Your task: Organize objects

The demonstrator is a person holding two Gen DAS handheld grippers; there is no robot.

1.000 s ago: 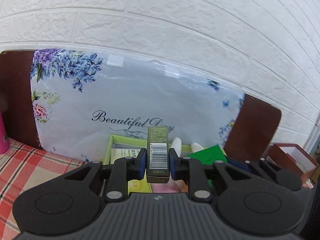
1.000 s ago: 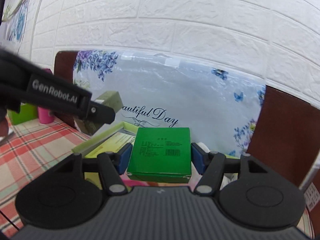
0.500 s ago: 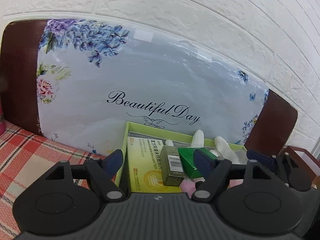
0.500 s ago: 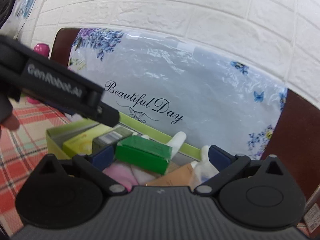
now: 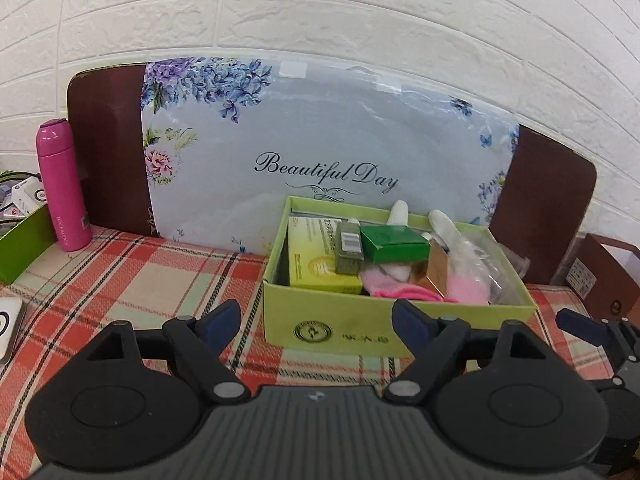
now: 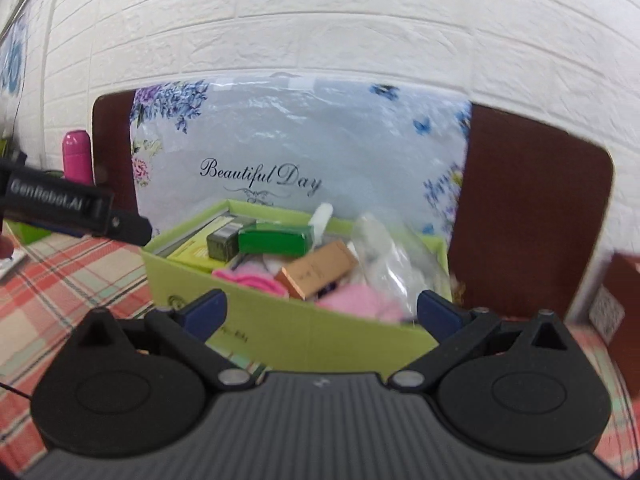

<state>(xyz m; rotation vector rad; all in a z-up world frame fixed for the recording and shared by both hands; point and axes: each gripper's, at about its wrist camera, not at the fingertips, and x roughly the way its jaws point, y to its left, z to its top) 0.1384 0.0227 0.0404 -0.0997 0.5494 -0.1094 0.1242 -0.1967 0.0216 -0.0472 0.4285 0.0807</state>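
The jaws of the left gripper (image 5: 316, 322) have just been opening and now stand wide apart with nothing between them; the jaws of the right gripper (image 6: 322, 312) have also just been opening and are spread fully, empty too. Both hover low over a bench covered in a red, green and cream plaid cloth (image 5: 152, 276). Just beyond them sits a lime green box (image 5: 340, 328), open at the top. Inside it, an olive carton with a barcode (image 5: 349, 248) lies on a yellow-green packet (image 5: 312, 260) at the left, a green carton (image 5: 394, 242) rests just beside it toward the middle, and a tan carton (image 6: 320, 270), pink cloth (image 5: 400, 290) and a clear plastic bag (image 5: 480, 256) fill the right. A pink bottle (image 5: 62, 184) stands upright, far left. Behind the box leans a floral panel reading "Beautiful Day" (image 5: 328, 148), against a white brick wall (image 5: 320, 12).
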